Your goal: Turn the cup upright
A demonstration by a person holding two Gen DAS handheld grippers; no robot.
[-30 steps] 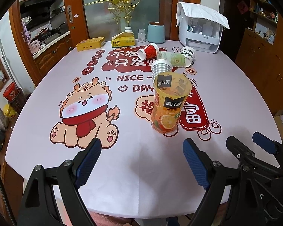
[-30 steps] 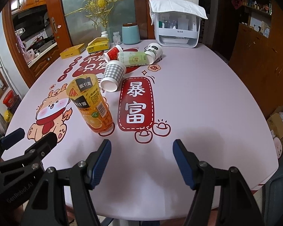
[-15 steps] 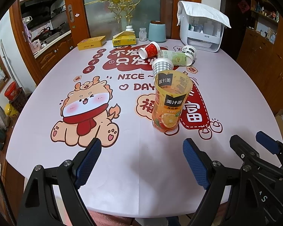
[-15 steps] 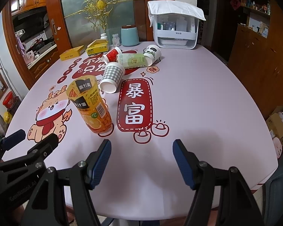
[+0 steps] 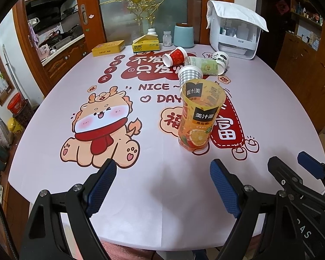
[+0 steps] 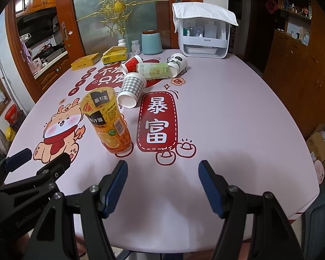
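An orange juice-label cup point(image 5: 198, 117) stands upright on the table, mouth up; it also shows in the right wrist view point(image 6: 107, 121). Behind it several cups lie on their sides: a grey checked cup point(image 6: 132, 88), a red cup point(image 6: 132, 65), a pale green cup point(image 6: 156, 71) and a white panda cup point(image 6: 177, 61). My left gripper point(image 5: 162, 184) is open and empty, well short of the orange cup. My right gripper point(image 6: 163, 186) is open and empty near the table's front edge, to the right of the orange cup.
At the far edge stand a white covered appliance point(image 6: 204, 36), a blue jar point(image 6: 151, 43), small bottles point(image 6: 135, 46) and yellow boxes point(image 6: 85, 61). The printed pink tablecloth point(image 6: 227, 112) covers the round table. Wooden cabinets point(image 6: 296, 65) stand at the right.
Both grippers have drawn back slightly toward the table's front edge and stayed open. The cups have not moved.
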